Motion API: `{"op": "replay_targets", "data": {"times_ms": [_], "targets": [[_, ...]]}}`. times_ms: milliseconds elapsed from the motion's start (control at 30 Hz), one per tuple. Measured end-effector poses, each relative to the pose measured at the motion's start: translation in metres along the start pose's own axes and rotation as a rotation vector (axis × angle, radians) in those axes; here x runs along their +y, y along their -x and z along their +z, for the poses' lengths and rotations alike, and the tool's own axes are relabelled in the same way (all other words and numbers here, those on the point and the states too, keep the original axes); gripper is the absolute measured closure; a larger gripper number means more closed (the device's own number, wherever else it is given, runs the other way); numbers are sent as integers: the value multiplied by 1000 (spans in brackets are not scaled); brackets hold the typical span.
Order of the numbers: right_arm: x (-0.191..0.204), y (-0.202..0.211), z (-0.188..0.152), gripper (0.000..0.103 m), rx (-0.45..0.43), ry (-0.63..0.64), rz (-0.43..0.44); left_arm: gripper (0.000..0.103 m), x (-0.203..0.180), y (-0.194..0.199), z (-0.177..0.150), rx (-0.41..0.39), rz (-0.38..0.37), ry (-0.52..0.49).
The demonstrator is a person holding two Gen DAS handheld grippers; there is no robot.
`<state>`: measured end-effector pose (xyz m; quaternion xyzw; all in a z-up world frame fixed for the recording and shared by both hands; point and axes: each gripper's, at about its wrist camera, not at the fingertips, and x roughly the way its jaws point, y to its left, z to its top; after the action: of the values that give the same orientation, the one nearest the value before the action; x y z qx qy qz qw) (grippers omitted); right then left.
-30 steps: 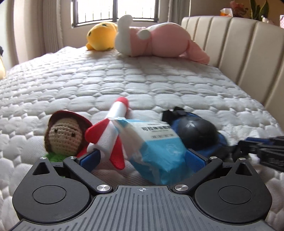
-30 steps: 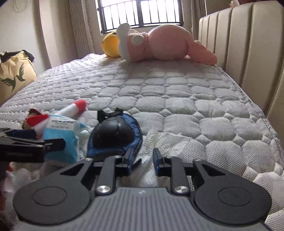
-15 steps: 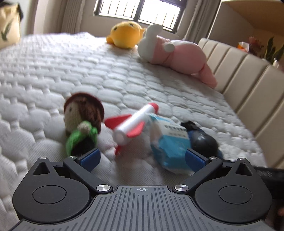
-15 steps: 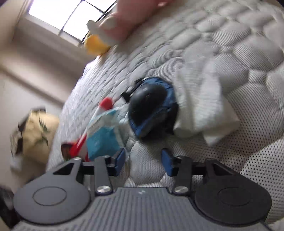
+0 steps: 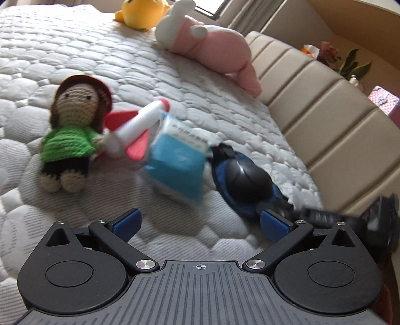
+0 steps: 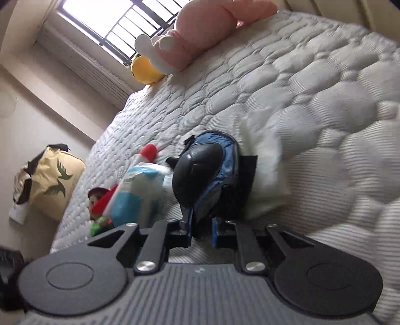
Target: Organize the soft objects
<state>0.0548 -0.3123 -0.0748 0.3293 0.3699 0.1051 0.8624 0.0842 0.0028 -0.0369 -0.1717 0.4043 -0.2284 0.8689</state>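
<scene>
On a white quilted mattress (image 5: pixel 175 75), the right gripper (image 6: pixel 202 231) has just been closing its blue-padded jaws, which now pinch the near edge of a blue padded knee guard with a black hard cap (image 6: pixel 205 172). The left gripper (image 5: pixel 200 222) hovers with its fingers spread wide and nothing between them, just short of a blue-and-white tissue pack (image 5: pixel 177 165). Beside the pack lie a red-and-white plush rocket (image 5: pixel 140 125) and a crocheted doll in a green sweater (image 5: pixel 72 132). A pink plush rabbit (image 5: pixel 212 47) and a yellow plush toy (image 5: pixel 142 12) rest at the far end.
</scene>
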Motion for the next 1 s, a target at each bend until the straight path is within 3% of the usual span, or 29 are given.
{"op": "replay_targets", "data": {"times_ms": [100, 200, 267, 333, 367, 500, 667, 800, 833, 900, 933, 967, 1000], "targets": [[-14, 30, -4, 86, -9, 30, -58, 0, -21, -16, 1, 25, -19, -51], [-14, 51, -6, 61, -71, 125, -184, 0, -50, -38, -3, 68, 73, -144], [-12, 65, -7, 36, -145, 195, -233, 0, -65, -46, -6, 85, 107, -200], [-11, 76, -5, 23, -221, 236, -238, 0, -76, -49, -10, 91, 121, -237], [-12, 79, -1, 21, -249, 244, -251, 0, -78, -49, -11, 91, 126, -245], [-16, 71, 12, 21, -272, 237, -293, 0, -81, -48, -12, 91, 153, -261], [-19, 46, 8, 21, -199, 174, -278, 0, -83, -46, -11, 74, 196, -280], [-22, 35, 3, 22, -202, 142, -288, 0, -81, -44, -10, 73, 194, -285], [-22, 34, 4, 28, -203, 132, -273, 0, -80, -44, -10, 74, 193, -283], [-21, 33, 7, 52, -197, 115, -236, 0, -78, -43, -10, 77, 191, -280], [-20, 33, 10, 72, -191, 108, -214, 0, -77, -43, -10, 78, 190, -279], [-17, 33, 12, 80, -183, 108, -196, 0, -75, -43, -10, 79, 187, -276], [-13, 34, 13, 81, -187, 116, -187, 0, -74, -42, -10, 80, 183, -274]]}}
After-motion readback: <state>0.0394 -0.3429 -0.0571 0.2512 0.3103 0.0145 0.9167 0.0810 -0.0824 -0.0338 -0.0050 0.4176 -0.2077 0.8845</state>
